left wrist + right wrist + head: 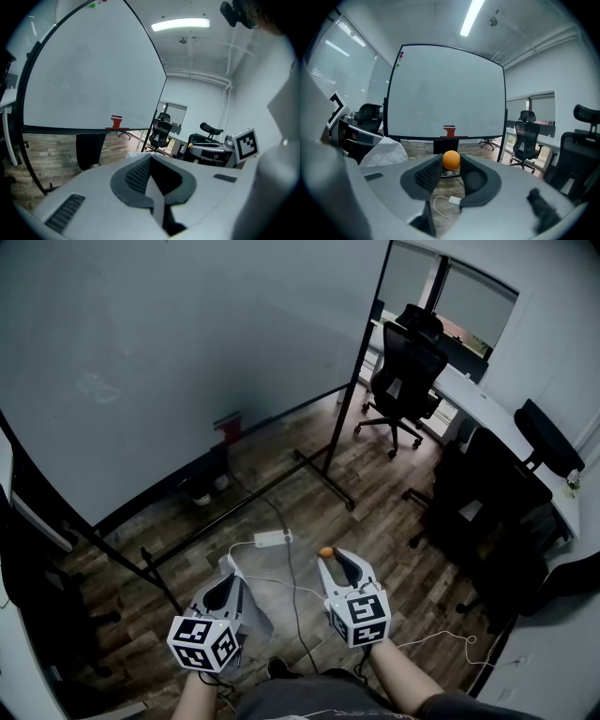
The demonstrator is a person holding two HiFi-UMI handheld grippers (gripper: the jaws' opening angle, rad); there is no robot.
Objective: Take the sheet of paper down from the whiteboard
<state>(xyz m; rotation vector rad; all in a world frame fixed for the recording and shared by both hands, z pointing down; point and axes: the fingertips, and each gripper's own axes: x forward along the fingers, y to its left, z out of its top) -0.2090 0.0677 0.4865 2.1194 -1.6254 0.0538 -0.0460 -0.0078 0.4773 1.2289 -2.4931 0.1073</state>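
Here, the left gripper (229, 570) has its jaws pressed together on the paper (386, 151), which hangs crumpled beside it, off the bare whiteboard (141, 352) ahead. The right gripper (330, 557) pinches a small orange ball (451, 160) at its jaw tips, above the wood floor (281, 493).

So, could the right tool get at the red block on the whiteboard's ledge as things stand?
Probably not yet. The right tool is shut on an orange ball, and the red block sits well ahead across the floor. Nothing stands in the way, but the tool is full.
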